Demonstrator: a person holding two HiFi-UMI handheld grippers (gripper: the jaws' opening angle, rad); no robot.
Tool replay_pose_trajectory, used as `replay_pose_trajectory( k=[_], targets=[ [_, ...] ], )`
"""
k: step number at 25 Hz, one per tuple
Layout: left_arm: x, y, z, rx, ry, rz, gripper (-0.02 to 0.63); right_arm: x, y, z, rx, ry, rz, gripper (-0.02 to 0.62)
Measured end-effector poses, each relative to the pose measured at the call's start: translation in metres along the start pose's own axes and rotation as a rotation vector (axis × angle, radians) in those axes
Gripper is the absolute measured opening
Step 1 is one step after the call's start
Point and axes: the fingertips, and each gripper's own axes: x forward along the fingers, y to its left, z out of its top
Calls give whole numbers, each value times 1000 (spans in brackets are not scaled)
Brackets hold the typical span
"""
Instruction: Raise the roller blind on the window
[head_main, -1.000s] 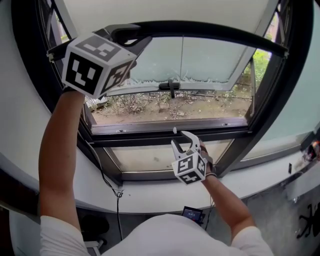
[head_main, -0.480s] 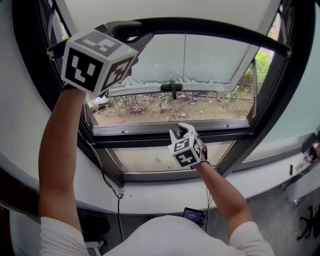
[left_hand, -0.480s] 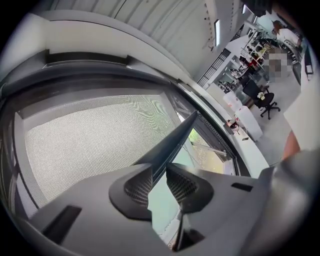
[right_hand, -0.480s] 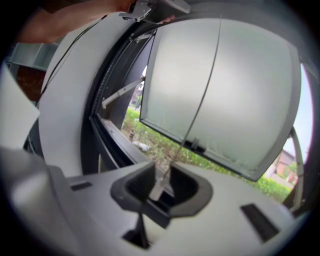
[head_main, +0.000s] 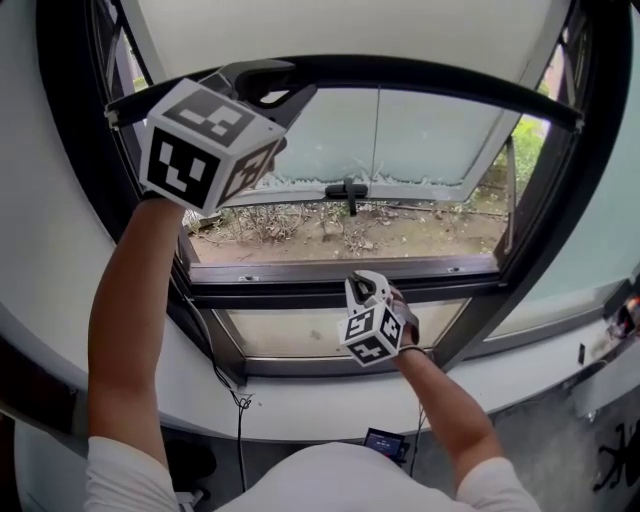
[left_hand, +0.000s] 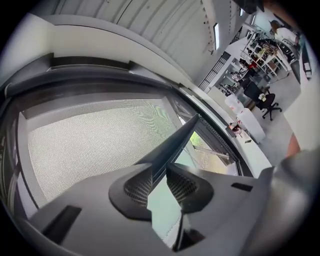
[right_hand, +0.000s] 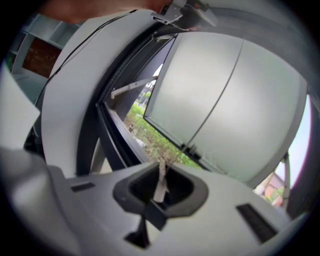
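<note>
The roller blind (head_main: 330, 25) is pale, with a black bottom bar (head_main: 430, 75) across the top of the window. My left gripper (head_main: 268, 78) is raised at the upper left, shut on that bar's left end. In the left gripper view the bar (left_hand: 172, 142) runs out from between the ribbed pads of the left gripper (left_hand: 159, 185), beside the mesh fabric (left_hand: 85, 145). A thin pull cord (head_main: 377, 130) hangs from the bar. My right gripper (head_main: 368, 285) has just been closing, and its jaws (right_hand: 161, 187) are now shut on the cord's white end tab (right_hand: 161, 180).
Behind the cord an outward-tilted sash of frosted glass (head_main: 420, 140) has a black handle (head_main: 347, 190). Dark window frame (head_main: 560, 200) surrounds the opening. Below runs a white sill (head_main: 300, 405) with a black cable (head_main: 237, 400). Soil and plants (head_main: 330, 225) lie outside.
The right gripper moved a little toward the window frame, and its jaws went from wide open to closed around the white tab. The left gripper kept its hold on the bar.
</note>
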Motion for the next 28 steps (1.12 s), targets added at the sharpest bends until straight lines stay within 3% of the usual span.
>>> replay_pose_trajectory(
  k=[6, 14, 28],
  targets=[
    [-3, 1, 7, 2, -36, 17, 100, -4, -13, -6, -27, 20, -29, 49],
    [-21, 2, 15, -85, -131, 57, 100, -9, -10, -6, -61, 28, -30, 49],
    [-41, -8, 5, -137, -151, 56, 100, -23, -22, 8, -61, 3, -65, 49]
  ],
)
